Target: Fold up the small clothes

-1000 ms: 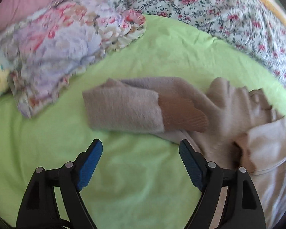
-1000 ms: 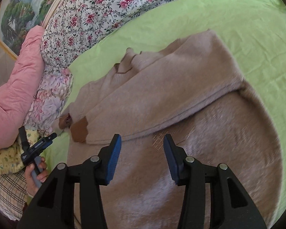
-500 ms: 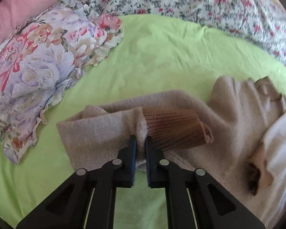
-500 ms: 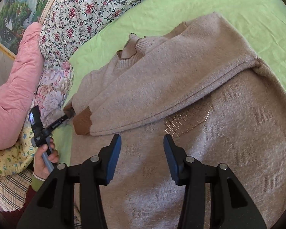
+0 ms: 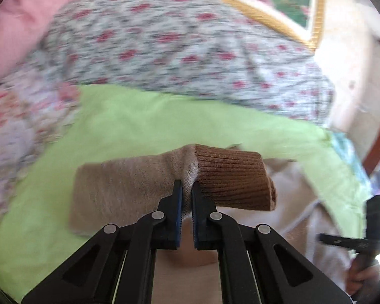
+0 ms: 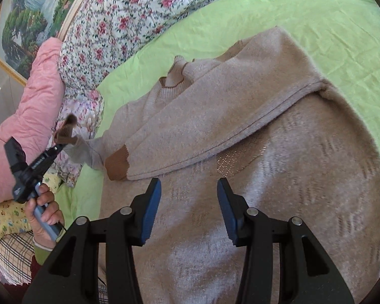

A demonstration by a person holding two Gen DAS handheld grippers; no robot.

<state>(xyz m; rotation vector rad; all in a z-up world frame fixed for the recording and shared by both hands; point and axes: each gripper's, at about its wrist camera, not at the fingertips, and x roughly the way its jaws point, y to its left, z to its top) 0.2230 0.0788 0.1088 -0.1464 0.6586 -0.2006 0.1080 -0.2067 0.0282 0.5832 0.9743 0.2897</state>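
Note:
A beige knit sweater (image 6: 253, 177) with brown cuffs lies on the green bed sheet (image 6: 304, 17). One sleeve is folded across its chest, its brown cuff (image 6: 117, 163) at the left edge. My left gripper (image 5: 187, 186) is shut on the other sleeve (image 5: 129, 179) beside its brown ribbed cuff (image 5: 230, 177) and holds it lifted off the sheet. It also shows in the right wrist view (image 6: 60, 147), holding the raised sleeve. My right gripper (image 6: 188, 187) is open and empty over the sweater's body.
Floral bedding (image 6: 129, 20) and a pink quilt (image 6: 30, 106) lie along the far side, with a floral pillow (image 5: 15, 136) at the left. A framed picture (image 6: 25, 17) hangs behind. The person's hand (image 6: 44, 212) holds the left gripper.
My left gripper closed on the sleeve by the cuff and lifted it off the sheet. My right gripper stayed open over the sweater's body.

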